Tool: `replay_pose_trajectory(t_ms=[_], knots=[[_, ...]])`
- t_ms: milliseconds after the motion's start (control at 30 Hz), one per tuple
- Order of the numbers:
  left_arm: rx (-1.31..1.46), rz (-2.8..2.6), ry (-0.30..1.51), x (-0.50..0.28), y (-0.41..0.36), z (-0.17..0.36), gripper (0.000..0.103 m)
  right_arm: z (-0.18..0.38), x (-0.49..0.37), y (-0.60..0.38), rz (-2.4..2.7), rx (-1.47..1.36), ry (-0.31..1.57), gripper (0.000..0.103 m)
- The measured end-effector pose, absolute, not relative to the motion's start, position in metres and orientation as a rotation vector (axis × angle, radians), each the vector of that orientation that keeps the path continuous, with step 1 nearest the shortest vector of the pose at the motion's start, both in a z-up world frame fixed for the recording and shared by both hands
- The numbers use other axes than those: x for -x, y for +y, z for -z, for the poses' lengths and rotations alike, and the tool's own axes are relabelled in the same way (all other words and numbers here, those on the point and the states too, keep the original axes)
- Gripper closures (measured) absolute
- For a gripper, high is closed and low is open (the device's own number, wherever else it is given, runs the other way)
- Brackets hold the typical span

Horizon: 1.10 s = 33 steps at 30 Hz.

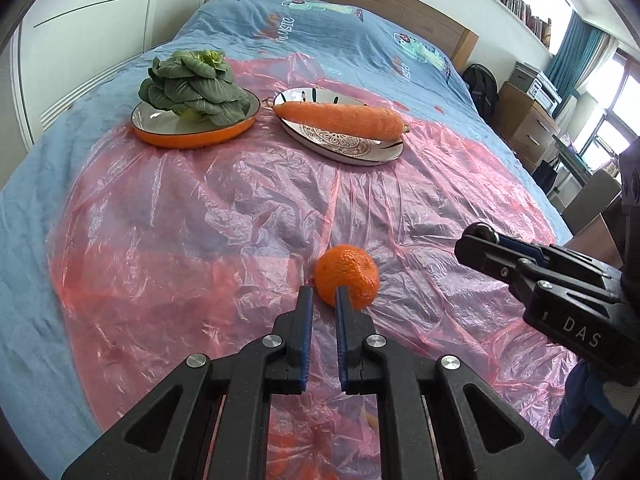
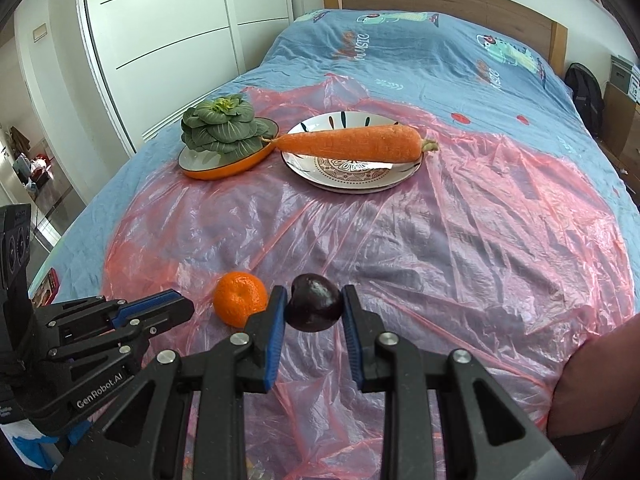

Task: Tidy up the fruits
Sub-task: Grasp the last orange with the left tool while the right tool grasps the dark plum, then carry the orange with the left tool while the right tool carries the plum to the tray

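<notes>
Here, a pink plastic sheet (image 2: 460,240) is covering the blue bedspread (image 2: 420,52), carrying an orange-rimmed plate (image 2: 224,168) of leafy greens (image 2: 218,128) and a patterned plate (image 2: 352,176) with a carrot (image 2: 352,142). The right gripper (image 2: 314,300) is clamping a dark plum (image 2: 314,304) above the sheet. The left gripper (image 1: 322,300) is holding its fingers slightly apart, gripping nothing, just behind the mandarin (image 1: 347,274) lying on the sheet.
</notes>
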<state>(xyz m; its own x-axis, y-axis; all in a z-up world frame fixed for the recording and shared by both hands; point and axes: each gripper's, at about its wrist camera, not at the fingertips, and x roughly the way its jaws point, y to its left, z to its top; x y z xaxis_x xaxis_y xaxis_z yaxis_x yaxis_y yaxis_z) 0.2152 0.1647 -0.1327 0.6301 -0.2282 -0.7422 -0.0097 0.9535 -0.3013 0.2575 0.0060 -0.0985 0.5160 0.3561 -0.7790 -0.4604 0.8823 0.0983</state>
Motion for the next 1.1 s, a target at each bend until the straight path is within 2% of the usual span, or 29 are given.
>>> replay_pose_trajectory(t_ms=[100,167,300,367,633,1100], knots=[[0.301,0.156,0.882,-0.221,0.159,0.134,0.085,0.105,-0.257,0.002,-0.5,0.118,0.91,0.062],[0.293,0.152,0.879,-0.227,0.152,0.135,0.071,0.109,-0.257,-0.002,-0.501,0.111,0.911,0.063],[0.227,0.127,0.908,-0.242,0.137,0.144,0.069,0.112,-0.257,-0.012,-0.501,0.089,0.912,0.063],[0.172,0.109,0.934,-0.249,0.128,0.152,0.063,0.112,-0.255,-0.016,-0.505,0.083,0.91,0.062],[0.043,0.056,0.95,-0.25,0.109,0.163,0.067,0.101,-0.24,-0.034,-0.533,0.06,0.893,0.062],[0.037,0.089,0.837,-0.185,0.095,0.092,0.067,0.065,-0.15,-0.102,-0.557,-0.006,0.874,0.062]])
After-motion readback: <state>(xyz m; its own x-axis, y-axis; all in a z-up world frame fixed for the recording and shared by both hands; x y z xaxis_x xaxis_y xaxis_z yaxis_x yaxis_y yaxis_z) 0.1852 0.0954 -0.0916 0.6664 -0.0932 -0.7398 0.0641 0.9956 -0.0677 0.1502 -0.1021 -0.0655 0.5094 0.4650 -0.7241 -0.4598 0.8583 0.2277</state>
